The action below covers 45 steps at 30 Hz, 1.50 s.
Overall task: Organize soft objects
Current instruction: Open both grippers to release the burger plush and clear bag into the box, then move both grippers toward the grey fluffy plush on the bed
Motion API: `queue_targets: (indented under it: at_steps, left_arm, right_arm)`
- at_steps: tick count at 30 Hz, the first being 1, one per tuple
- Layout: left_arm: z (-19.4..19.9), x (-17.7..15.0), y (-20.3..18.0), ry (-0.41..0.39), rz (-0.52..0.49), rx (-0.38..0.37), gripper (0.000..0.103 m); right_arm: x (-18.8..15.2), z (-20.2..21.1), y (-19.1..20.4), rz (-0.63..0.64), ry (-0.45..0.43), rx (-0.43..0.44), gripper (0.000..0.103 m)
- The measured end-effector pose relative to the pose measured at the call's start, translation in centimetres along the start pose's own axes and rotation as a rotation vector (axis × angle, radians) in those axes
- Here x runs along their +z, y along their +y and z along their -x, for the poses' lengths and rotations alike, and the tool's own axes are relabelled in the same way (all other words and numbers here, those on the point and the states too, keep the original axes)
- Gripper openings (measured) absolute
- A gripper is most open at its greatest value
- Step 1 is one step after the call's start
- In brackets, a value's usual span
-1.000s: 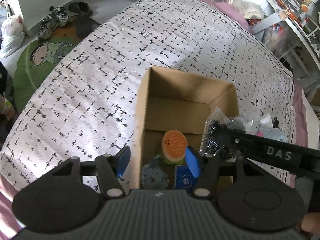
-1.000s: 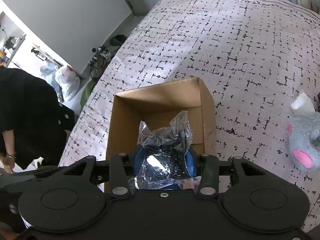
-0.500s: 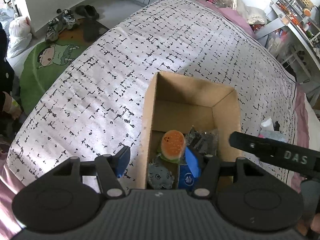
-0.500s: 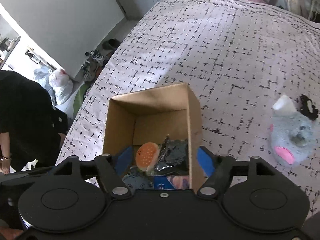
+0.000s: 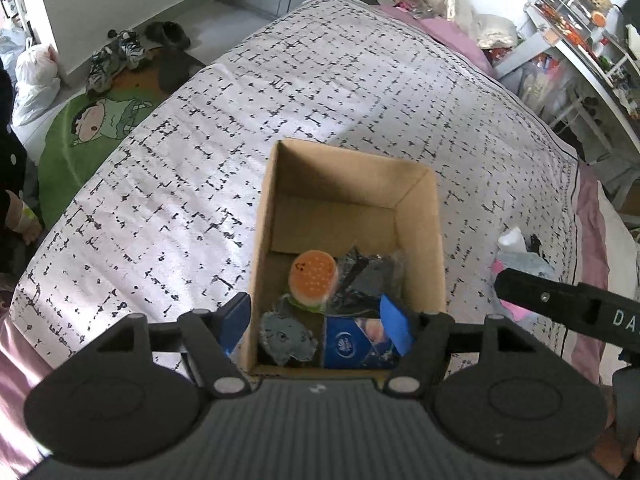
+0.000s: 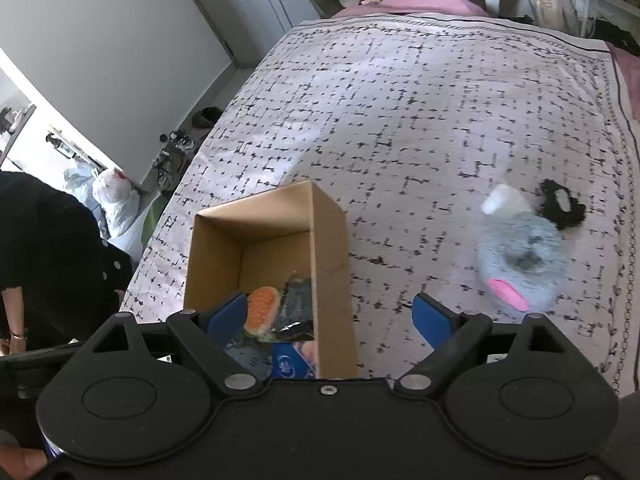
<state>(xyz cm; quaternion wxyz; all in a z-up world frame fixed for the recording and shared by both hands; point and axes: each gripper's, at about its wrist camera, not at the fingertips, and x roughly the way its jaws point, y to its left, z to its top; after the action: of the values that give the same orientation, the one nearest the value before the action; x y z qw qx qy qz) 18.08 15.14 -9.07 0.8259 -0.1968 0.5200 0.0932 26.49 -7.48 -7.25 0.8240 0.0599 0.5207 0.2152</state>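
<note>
Left gripper (image 5: 316, 326): blue-padded fingers spread wide, empty, straddling the near left wall of the open brown cardboard box (image 5: 262, 240), which sits on the white black-flecked bedspread (image 5: 168, 208).

Box contents, left to right: grey fuzzy plush (image 5: 286, 338) at near left; orange burger-shaped soft toy (image 5: 313, 278) just behind it; blue printed tissue pack (image 5: 354, 344) near; crinkled clear bag of black material (image 5: 368, 276) on the right.

Right gripper (image 6: 330, 318): fingers spread apart, empty, over the box's right wall. Farther right on the bedspread, well apart from the box, lies a grey fluffy plush with pink ear (image 6: 520, 266), blurred.
</note>
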Motion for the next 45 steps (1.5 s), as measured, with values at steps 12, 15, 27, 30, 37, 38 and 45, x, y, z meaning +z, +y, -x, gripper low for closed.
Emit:
queue_targets:
  at_steps: [12,15,27,30,37,38,45]
  left_arm:
    - [1.5,-1.1,-2.3,-0.057,0.021,0.019,0.076]
    - [1.6,-1.6,-3.2,-0.060,0.016,0.019,0.076]
    - [1.6,-3.3,-7.6,-0.067,-0.016,0.014,0.076]
    - [1.4,-3.6,-8.8,-0.066,-0.026,0.011,0.076]
    - [0.5,-3.9,-12.0,-0.058,-0.059,-0.003,0.076]
    - [0.4,-3.9,-12.5,-0.057,-0.064,-0.004,0.076]
    - [-0.4,-3.9,-15.1,-0.054,-0.094,-0.014,0.076]
  right_arm:
    - [-0.9,2.9,-4.1,-0.030,-0.048,0.044,0.096]
    - [-1.3,3.3,-5.2,-0.046,-0.058,0.067,0.096]
    - [-2.4,5.2,-9.5,-0.067,-0.102,0.084,0.098]
    - [-2.6,5.7,-10.7,-0.074,-0.113,0.082,0.098]
    - [-3.1,6.2,-13.8,-0.106,-0.120,0.070,0.098]
    - [-3.2,6.3,-14.2,-0.111,-0.121,0.068,0.098]
    - [-3.2,6.5,-16.9,-0.152,-0.130,0.063,0.098]
